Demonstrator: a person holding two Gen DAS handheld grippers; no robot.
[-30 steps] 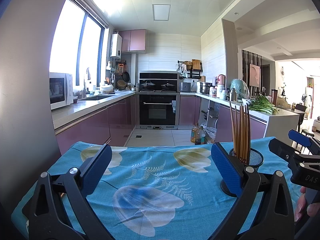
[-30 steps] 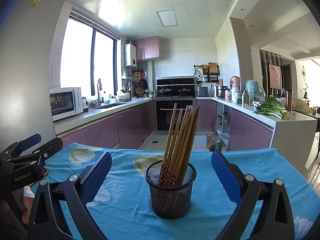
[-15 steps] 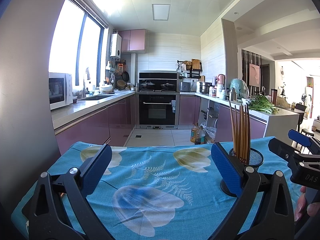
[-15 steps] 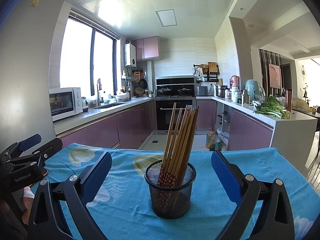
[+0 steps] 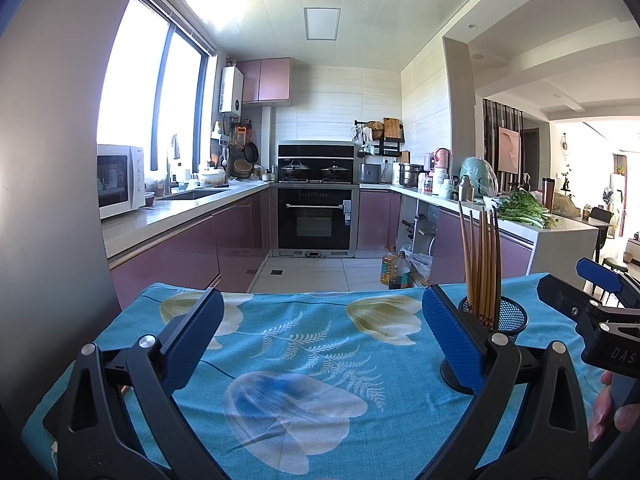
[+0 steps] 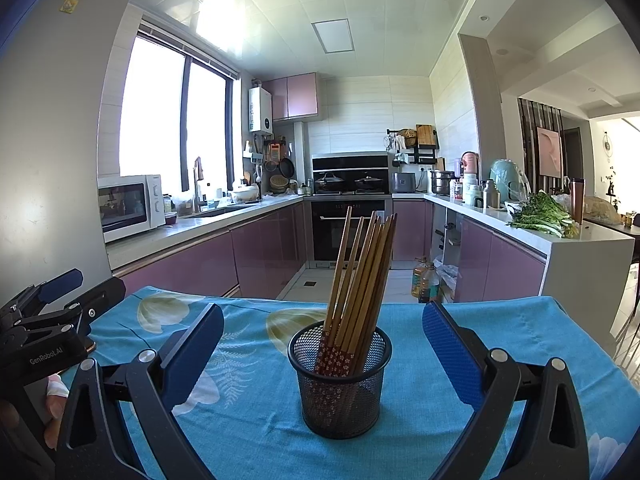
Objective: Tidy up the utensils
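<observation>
A black mesh cup (image 6: pixel 340 380) stands upright on the blue flowered tablecloth (image 6: pixel 248 408), centred in the right wrist view. Several brown chopsticks (image 6: pixel 360 272) lean to the right inside it. My right gripper (image 6: pixel 323 332) is open, its blue pads wide on either side of the cup, nothing held. In the left wrist view the same cup (image 5: pixel 508 318) and chopsticks (image 5: pixel 482 264) sit behind the right fingertip (image 5: pixel 452 336). My left gripper (image 5: pixel 318 326) is open and empty over bare cloth (image 5: pixel 296 360). Each view shows the other gripper at its edge: the right one (image 5: pixel 600 312), the left one (image 6: pixel 44 332).
The table's far edge drops to a tiled kitchen floor (image 5: pixel 304 276). Purple cabinets and counters line both sides, with a microwave (image 6: pixel 128 206) at left, an oven (image 5: pixel 314 220) at the back and greens (image 6: pixel 540 216) on the right counter. A hand (image 5: pixel 612 416) shows at lower right.
</observation>
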